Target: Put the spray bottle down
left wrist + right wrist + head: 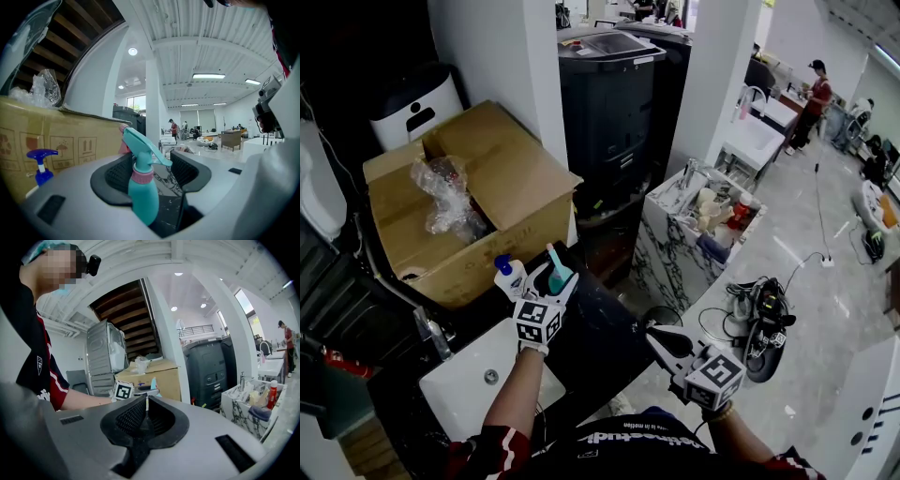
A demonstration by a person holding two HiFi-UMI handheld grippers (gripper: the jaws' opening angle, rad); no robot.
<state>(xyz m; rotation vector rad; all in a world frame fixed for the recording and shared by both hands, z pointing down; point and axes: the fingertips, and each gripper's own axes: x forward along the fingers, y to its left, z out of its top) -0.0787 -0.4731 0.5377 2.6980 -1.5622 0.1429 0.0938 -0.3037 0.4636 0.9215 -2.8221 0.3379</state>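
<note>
Spray bottle (558,272), teal with pink collar: upright on the dark desk (600,328), near a cardboard box (506,178) and just beside a blue-capped pump bottle (510,275). It stands between the jaws of the left gripper (546,286), which are spread wide and not pressing it. Right gripper (659,336): jaws closed together, nothing between them, held to the right of the desk.

Dim foreground, bright background, fisheye-warped edges, black corners
</note>
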